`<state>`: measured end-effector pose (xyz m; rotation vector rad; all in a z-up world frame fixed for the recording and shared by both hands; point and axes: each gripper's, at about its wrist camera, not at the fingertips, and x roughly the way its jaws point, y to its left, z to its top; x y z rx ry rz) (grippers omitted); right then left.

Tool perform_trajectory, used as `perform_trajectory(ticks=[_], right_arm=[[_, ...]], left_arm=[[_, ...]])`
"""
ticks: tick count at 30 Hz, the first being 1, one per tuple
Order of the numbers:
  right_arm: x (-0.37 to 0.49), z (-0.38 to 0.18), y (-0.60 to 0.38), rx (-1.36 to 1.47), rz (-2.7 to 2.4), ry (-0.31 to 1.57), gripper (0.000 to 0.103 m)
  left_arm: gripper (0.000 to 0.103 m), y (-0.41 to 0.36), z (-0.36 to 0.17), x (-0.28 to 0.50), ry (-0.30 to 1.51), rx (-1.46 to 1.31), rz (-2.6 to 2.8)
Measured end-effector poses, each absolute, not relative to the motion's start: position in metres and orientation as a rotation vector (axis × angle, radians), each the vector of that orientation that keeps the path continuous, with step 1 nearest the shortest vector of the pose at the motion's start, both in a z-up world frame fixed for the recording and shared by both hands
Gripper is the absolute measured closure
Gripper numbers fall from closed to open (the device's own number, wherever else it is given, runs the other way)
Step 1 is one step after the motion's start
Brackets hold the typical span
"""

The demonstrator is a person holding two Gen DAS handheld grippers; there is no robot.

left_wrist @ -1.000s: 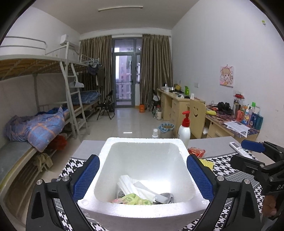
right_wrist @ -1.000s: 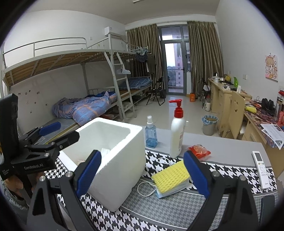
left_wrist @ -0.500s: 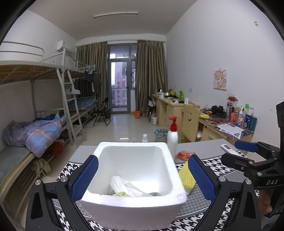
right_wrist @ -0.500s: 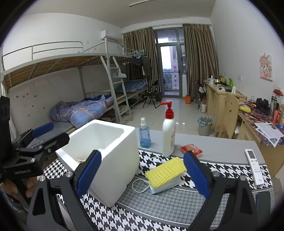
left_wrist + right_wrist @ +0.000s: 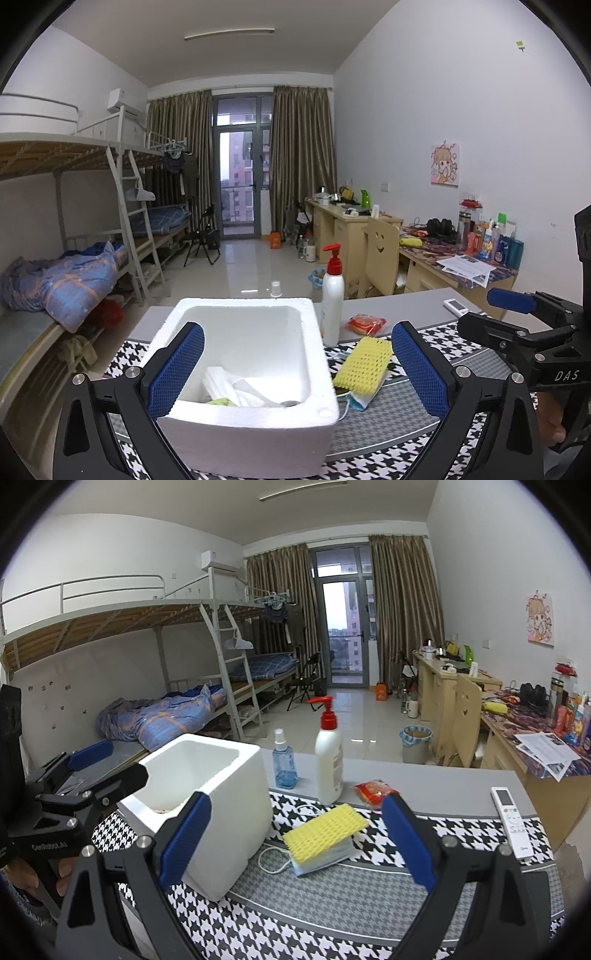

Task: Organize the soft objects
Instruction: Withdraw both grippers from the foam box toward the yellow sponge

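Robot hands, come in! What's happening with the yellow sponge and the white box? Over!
Left gripper open, over foam box. Right gripper open, empty. Yellow sponge on face mask, beside box. Nothing blocking it.

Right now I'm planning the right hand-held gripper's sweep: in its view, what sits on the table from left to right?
Foam box → spray bottle → pump bottle → red packet → remote control.

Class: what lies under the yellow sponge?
A blue face mask lies under the sponge, its white ear loop sticking out on the mat. Most of the mask is covered.
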<state>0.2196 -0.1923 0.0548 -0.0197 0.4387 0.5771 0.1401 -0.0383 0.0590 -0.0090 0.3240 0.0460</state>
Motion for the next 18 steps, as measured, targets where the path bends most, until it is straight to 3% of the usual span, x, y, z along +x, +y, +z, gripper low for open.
perform_trajectory(ticks=[18], right_arm=[[0.238,0.045,-0.231,-0.011,0.526,0.475,0.007]], left_arm=[[0.001,-0.075,0.052,0.156,0.36,0.002,-0.013]])
